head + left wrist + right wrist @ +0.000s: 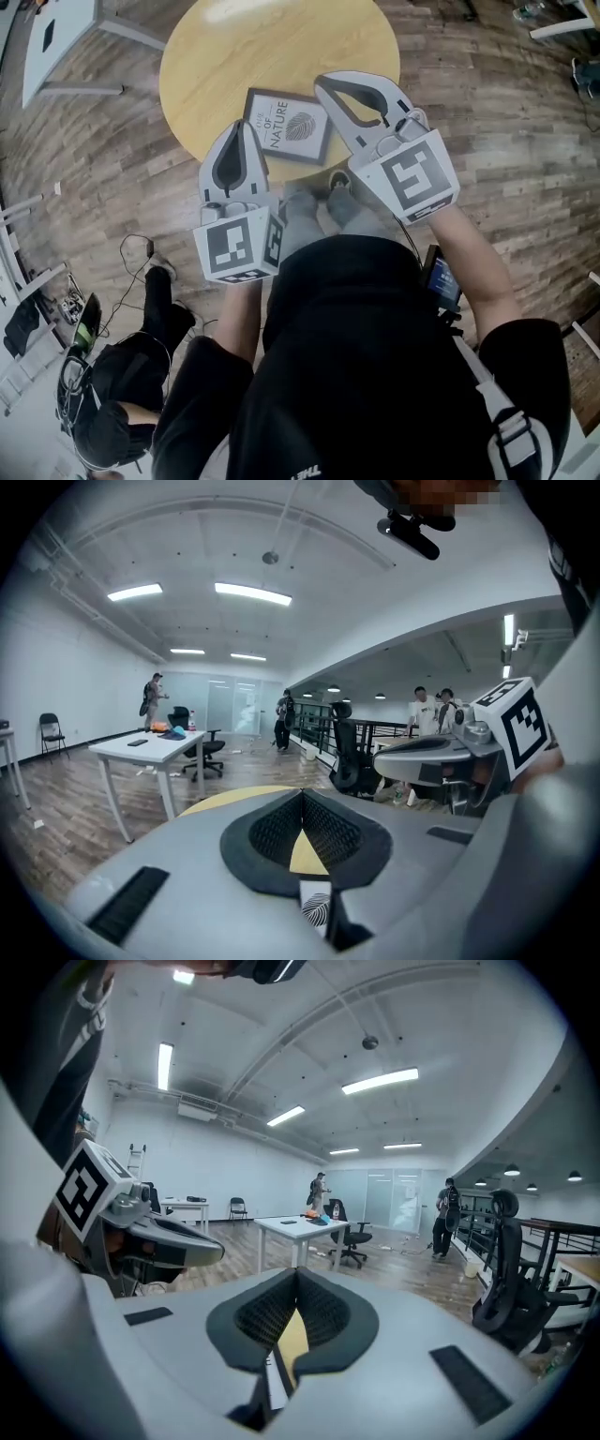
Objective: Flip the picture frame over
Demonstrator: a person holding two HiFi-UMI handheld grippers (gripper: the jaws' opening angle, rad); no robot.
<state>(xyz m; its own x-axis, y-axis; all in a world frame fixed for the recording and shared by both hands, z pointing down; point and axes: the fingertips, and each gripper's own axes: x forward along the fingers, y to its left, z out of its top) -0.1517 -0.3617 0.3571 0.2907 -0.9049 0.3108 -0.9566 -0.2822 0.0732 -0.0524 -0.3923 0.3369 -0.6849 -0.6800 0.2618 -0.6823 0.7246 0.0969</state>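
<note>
Round table [202, 56]: smooth wood top, nothing on it to brace a thing against. Picture frame [289, 126] lies flat on it, print side up (leaf and lettering showing), skewed, close to the table's near edge. Can't tell from this whether that is the starting face or the finished one.

Right gripper [325, 87]: jaws closed on nothing, tips meet. It hangs over the frame's right side and looks clear of it. Left gripper [246, 129]: also closed and empty, tip by the frame's left edge in the head view. It is above the table, and the tabletop and leaf print show down through the gap behind its tips.

Risks if a flip is due:
- Frame is flat with no lip to grab. Closed tips prying at an edge probably just push it. On the smooth top it slides, and with the near edge that close it goes off onto the wood floor [487, 112].
- One claw pinching a thin rim: frame swings, slips out mid-turn and lands hard. Any glazing could crack.
- Coming down with jaws closed hits the print face; they need opening first.
- Both grippers cover part of the frame in the head view, so edge alignment is partly blind.
</note>
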